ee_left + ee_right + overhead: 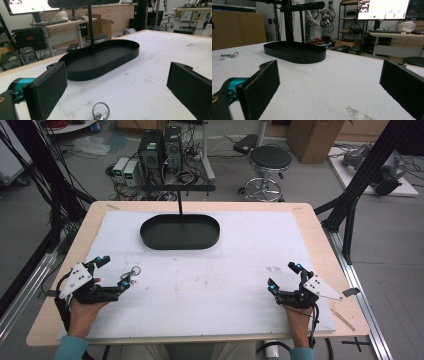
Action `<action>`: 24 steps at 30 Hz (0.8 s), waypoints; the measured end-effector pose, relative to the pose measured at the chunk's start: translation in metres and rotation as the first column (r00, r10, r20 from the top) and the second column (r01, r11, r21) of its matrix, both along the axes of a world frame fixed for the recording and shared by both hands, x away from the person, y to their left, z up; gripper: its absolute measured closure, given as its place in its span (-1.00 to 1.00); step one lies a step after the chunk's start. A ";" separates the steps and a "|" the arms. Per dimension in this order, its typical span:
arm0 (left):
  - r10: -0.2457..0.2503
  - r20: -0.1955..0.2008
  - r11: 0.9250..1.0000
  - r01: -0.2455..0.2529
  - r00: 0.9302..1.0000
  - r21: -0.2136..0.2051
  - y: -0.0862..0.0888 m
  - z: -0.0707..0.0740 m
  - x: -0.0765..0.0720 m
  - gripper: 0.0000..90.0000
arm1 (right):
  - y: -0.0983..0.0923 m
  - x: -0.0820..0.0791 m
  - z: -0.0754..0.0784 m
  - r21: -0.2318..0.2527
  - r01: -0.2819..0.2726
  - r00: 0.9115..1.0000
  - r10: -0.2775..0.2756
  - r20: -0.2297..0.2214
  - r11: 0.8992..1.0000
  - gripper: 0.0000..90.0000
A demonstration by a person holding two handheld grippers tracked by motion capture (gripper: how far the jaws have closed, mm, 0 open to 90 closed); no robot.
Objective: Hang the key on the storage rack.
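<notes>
Left gripper (114, 272): held at 8 o'clock on the table, jaws spread wide, nothing gripped.
Key ring (100, 111): laid flat on the white mat (240, 270) between those jaws, near one tip; also seen at (134, 269).
Right gripper (283, 276): held at 4 o'clock, jaws wide, nothing gripped.
Black oval tray (150, 238): placed at 12 o'clock, an upright T-stand (180, 200) risen from it; well apart from both grippers.

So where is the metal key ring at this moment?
The key ring lies on the white mat at the table's left side in the high view, just ahead of the open left hand-held gripper, well short of the black oval tray.
</notes>
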State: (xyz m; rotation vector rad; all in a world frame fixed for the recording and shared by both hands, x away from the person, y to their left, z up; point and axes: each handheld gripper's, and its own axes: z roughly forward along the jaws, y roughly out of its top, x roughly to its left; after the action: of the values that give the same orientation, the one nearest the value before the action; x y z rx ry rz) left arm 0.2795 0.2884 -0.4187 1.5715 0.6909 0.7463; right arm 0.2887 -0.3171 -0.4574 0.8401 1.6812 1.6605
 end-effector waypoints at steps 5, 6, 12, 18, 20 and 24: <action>-0.035 -0.090 0.999 0.038 0.995 0.025 0.002 0.021 0.011 -0.92 | 0.000 0.000 0.000 -0.001 -0.001 1.000 0.001 0.000 1.000 -0.95; -0.043 -0.110 0.999 0.046 0.993 0.025 0.003 0.024 0.015 -0.92 | 0.000 0.000 0.000 0.001 -0.001 1.000 0.001 0.001 1.000 -0.95; -0.085 -0.166 0.992 0.099 0.982 0.074 0.005 0.040 0.035 -0.92 | 0.000 0.000 0.000 -0.001 -0.001 1.000 0.001 0.001 1.000 -0.95; -0.144 -0.243 0.977 0.177 0.959 0.121 0.007 0.049 0.056 -0.92 | 0.000 0.000 0.000 0.000 -0.001 1.000 0.001 0.001 1.000 -0.95; -0.136 -0.261 0.966 0.186 0.956 0.179 0.006 0.051 0.062 -0.92 | 0.000 0.000 0.000 0.000 -0.003 1.000 0.003 -0.002 1.000 -0.95; -0.163 -0.304 0.946 0.237 0.939 0.223 0.004 0.052 0.072 -0.92 | 0.000 0.000 0.000 0.000 -0.002 1.000 0.002 -0.002 1.000 -0.95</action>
State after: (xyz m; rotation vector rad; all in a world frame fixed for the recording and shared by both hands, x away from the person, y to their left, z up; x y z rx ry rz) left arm 0.3513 0.2924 -0.3665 1.9797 0.6426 0.4749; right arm 0.2888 -0.3173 -0.4574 0.8401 1.6837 1.6610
